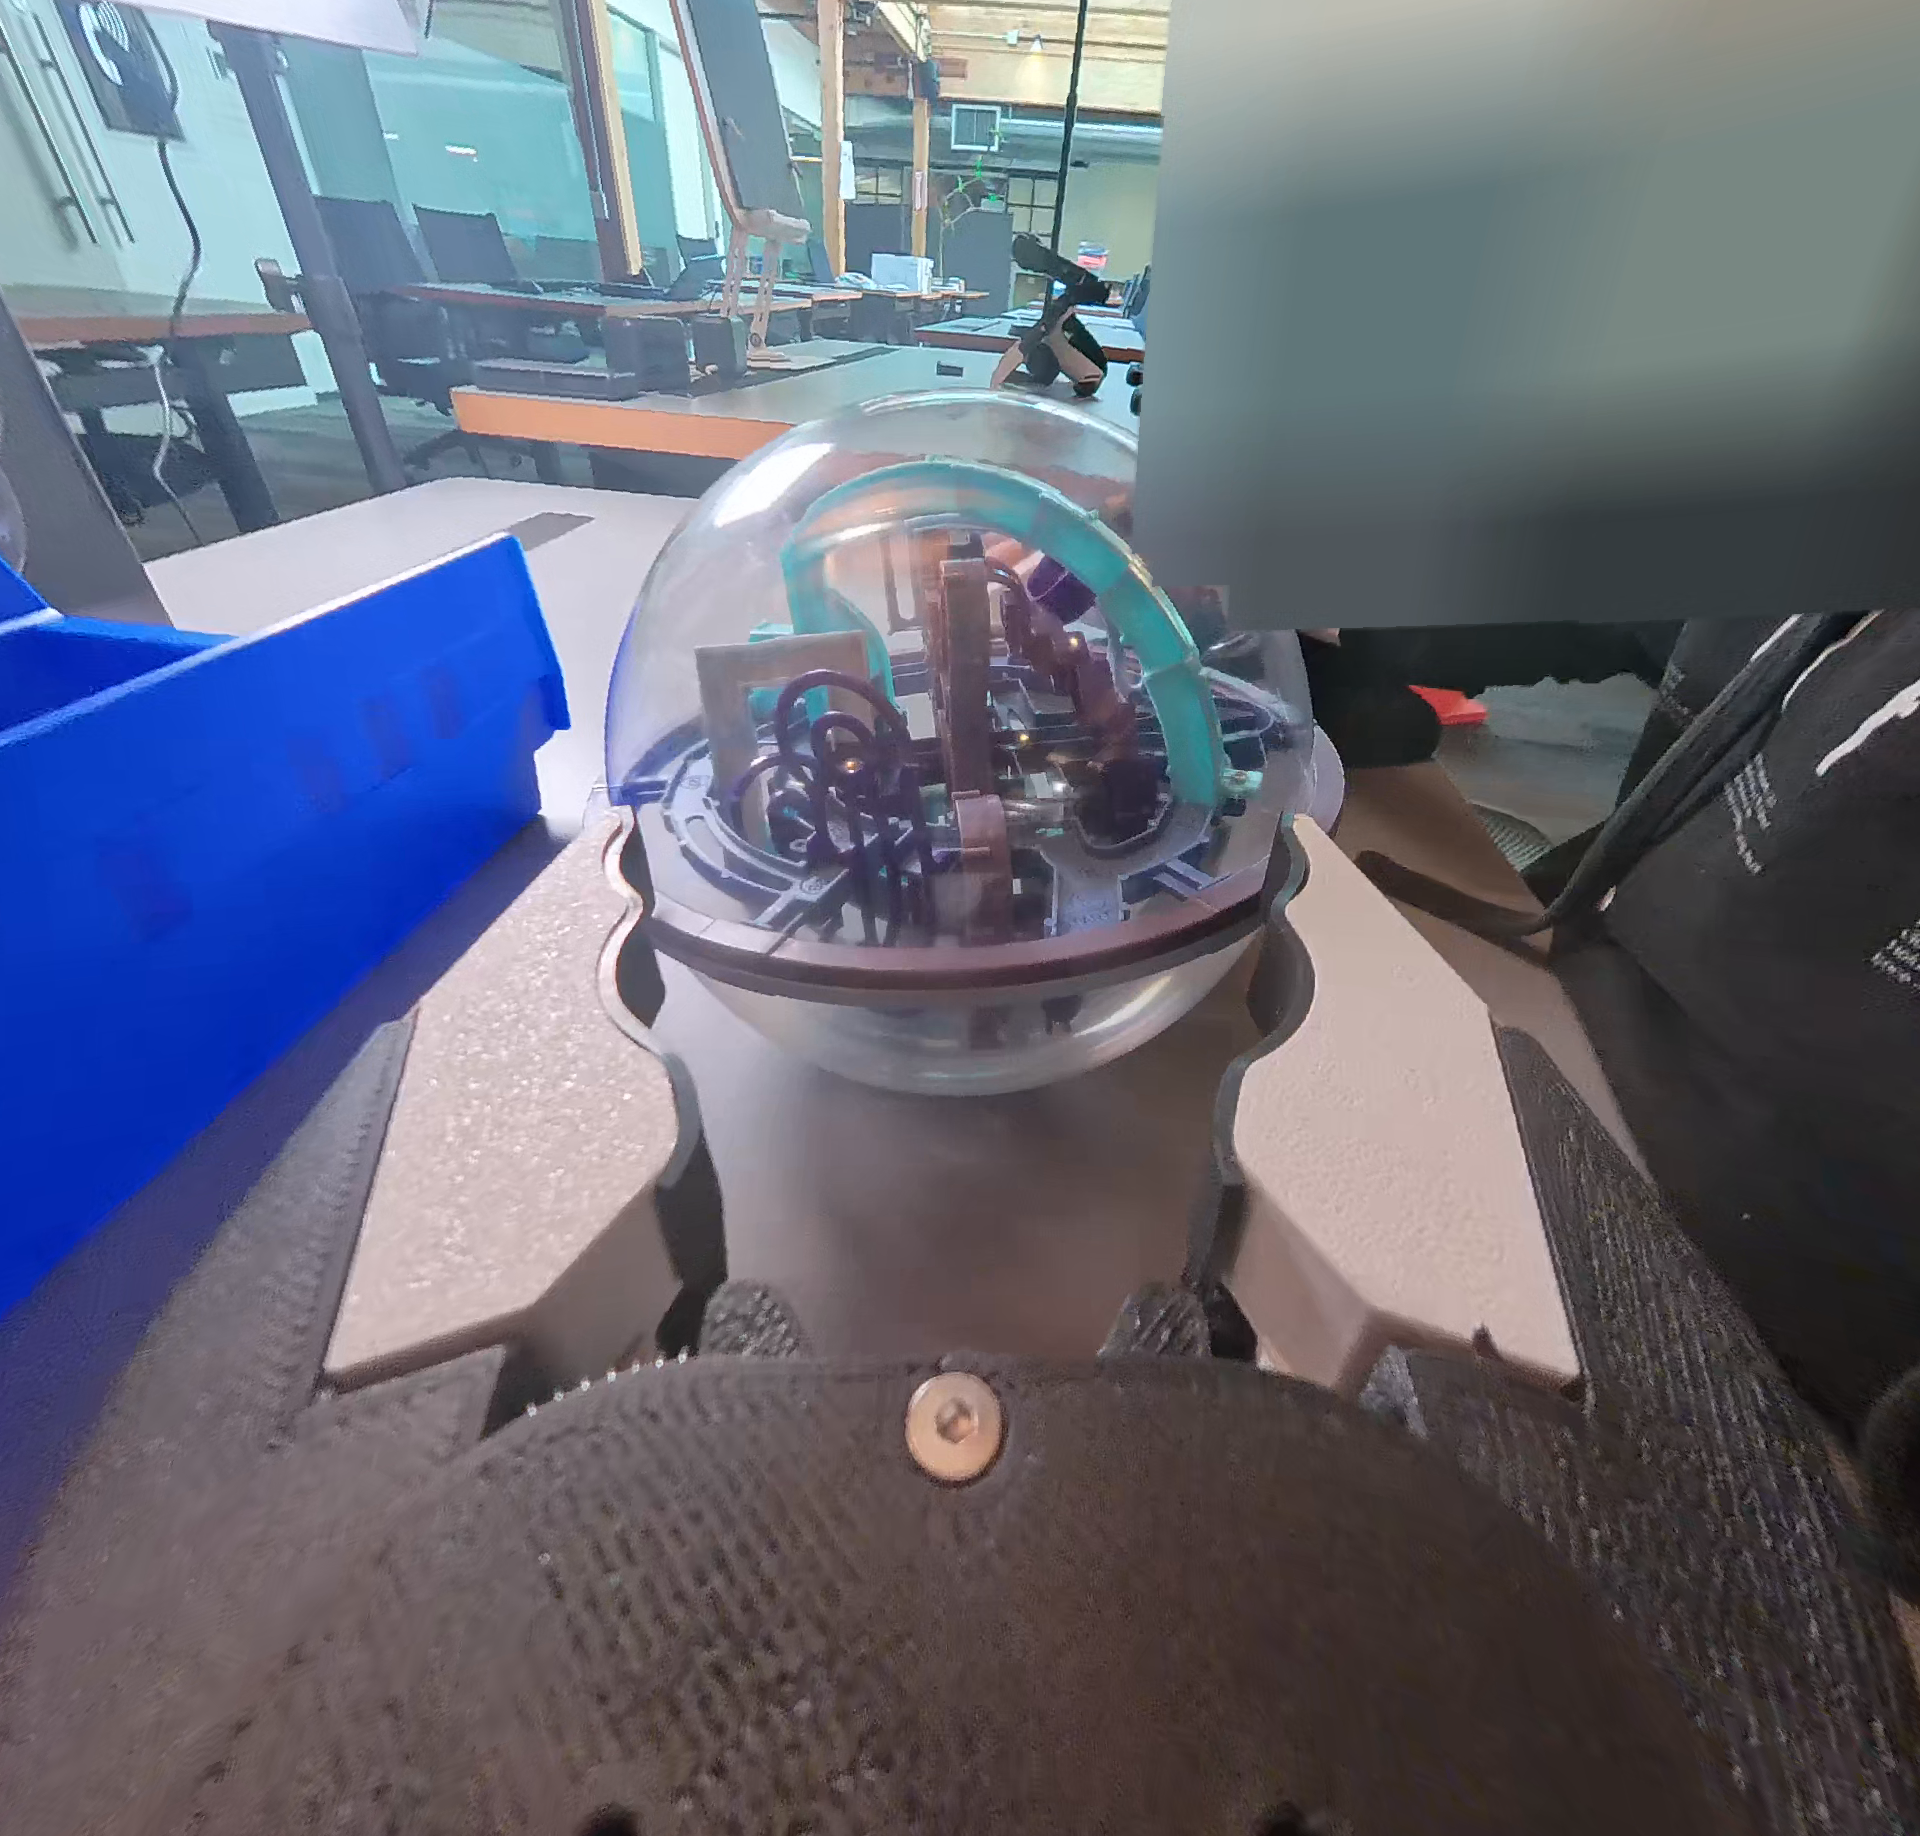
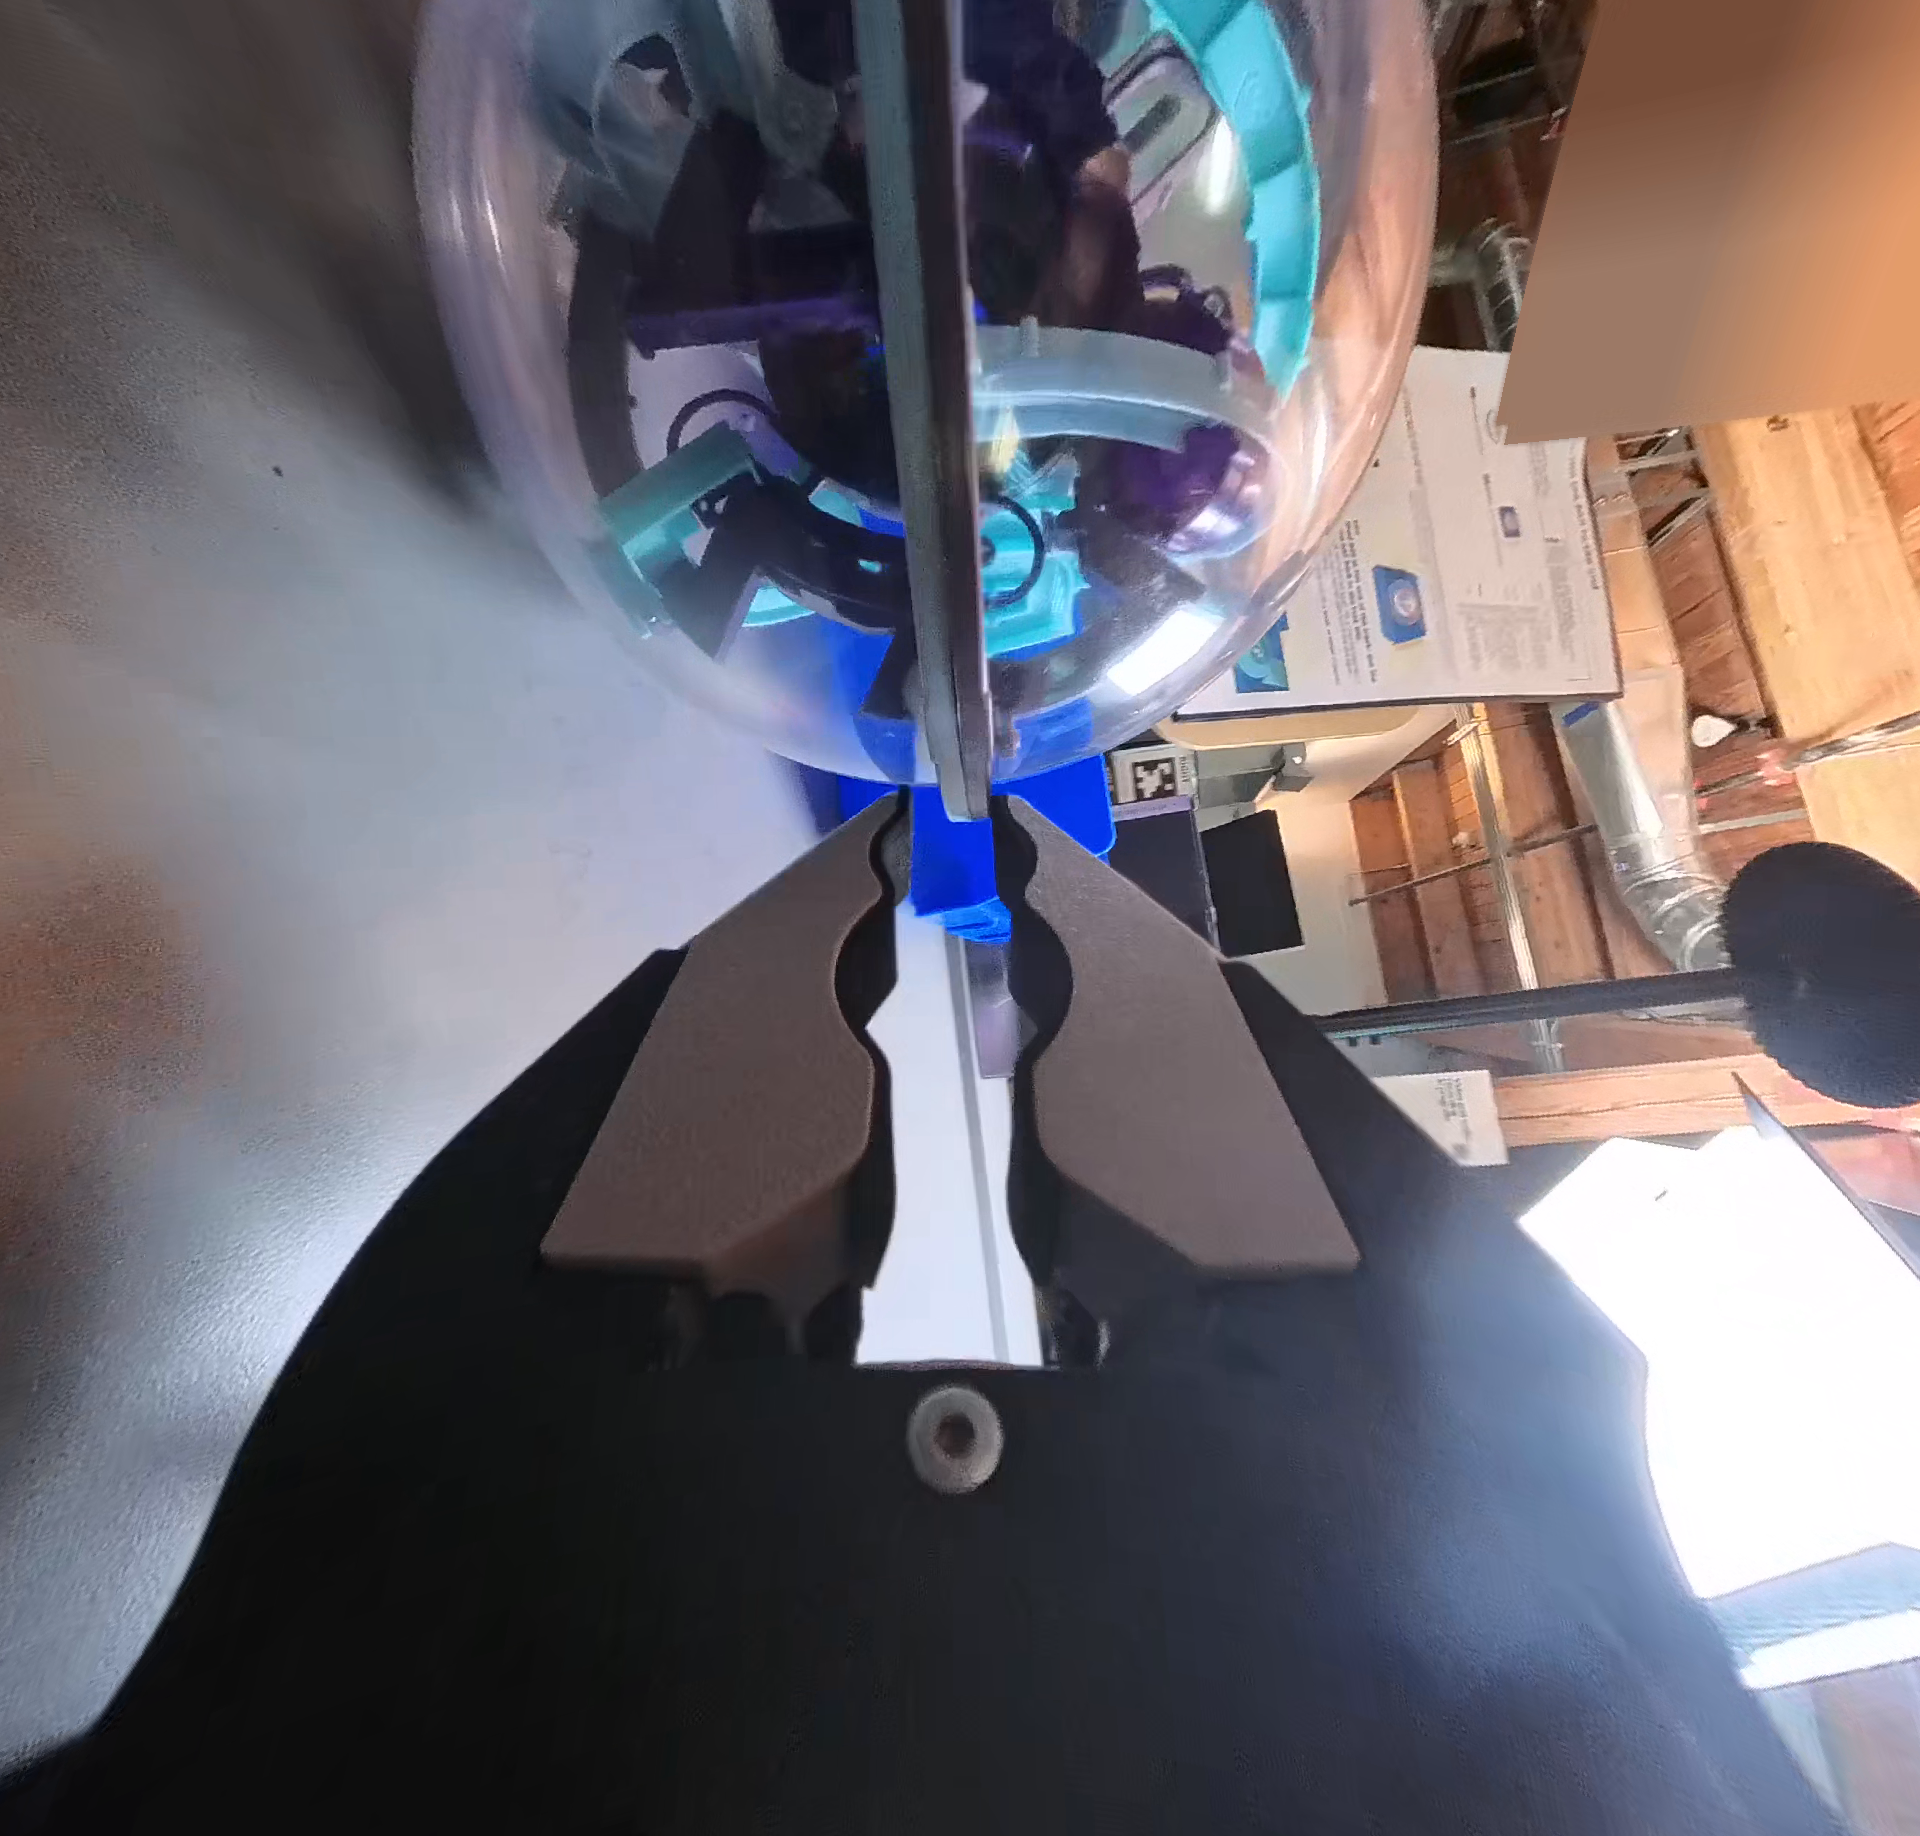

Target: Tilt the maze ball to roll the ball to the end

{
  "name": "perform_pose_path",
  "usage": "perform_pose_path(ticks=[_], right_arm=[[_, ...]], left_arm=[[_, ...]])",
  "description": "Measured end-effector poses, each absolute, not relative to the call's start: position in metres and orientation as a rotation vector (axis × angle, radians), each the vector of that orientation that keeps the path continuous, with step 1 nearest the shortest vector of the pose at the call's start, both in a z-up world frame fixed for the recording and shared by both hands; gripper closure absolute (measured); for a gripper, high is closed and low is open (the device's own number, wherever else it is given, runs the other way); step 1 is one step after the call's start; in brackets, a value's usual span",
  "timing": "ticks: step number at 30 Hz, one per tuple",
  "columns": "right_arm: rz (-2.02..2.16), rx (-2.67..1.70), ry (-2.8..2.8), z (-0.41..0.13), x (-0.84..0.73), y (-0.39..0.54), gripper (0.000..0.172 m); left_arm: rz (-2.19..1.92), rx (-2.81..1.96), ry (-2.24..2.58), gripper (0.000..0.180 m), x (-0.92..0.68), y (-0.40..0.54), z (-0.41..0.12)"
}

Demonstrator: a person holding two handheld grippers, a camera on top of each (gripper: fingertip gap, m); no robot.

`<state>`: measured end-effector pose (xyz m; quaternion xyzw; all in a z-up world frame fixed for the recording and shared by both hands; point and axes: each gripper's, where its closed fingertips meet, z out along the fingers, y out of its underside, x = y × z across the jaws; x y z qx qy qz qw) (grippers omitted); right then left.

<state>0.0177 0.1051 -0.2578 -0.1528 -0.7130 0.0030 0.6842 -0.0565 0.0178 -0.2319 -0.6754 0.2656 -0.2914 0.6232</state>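
The clear plastic maze sphere (image 1: pixel 961 747) sits between the left gripper's (image 1: pixel 961 882) wide-open fingers, unheld. The right gripper's (image 2: pixel 948 815) fingers, slightly apart, straddle its rim at 12 o'clock without clamping; tilting could make it slip onto the bench (image 1: pixel 364 539).

The left hand-held gripper (image 1: pixel 951 851) is spread wide; the right hand-held gripper (image 2: pixel 948 815) is nearly closed.

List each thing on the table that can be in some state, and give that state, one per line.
Maze ball: shell closed, resting on the table, equator rim roughly level in the left wrist view.
Left gripper: jaws wide, fingers flanking the ball's rim; contact unclear.
Right gripper: jaws narrow, tips at the rim's edge, a gap showing on one side.
Blue bin: upright, beside the ball.
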Motion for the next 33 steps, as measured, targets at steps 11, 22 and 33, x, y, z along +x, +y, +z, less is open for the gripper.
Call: perform_pose_path(ticks=[11, 22, 33], right_arm=[[0.441, -0.891, -1.760, -0.271, 0.055, 0.097, 0.105], [0.919, -1.242, -1.644, -0.243, 0.030, 0.049, 0.057], [0.963, -1.054, -1.926, -0.257, 0.023, 0.058, 0.090]], left_arm=[[-0.482, -1.598, 0.619, 0.071, -0.054, 0.012, -0.235], [-0.616, -1.563, 0.636, 0.104, -0.060, -0.001, -0.216], [-0.962, -1.601, 0.850, 0.056, -0.054, 0.021, -0.211]])
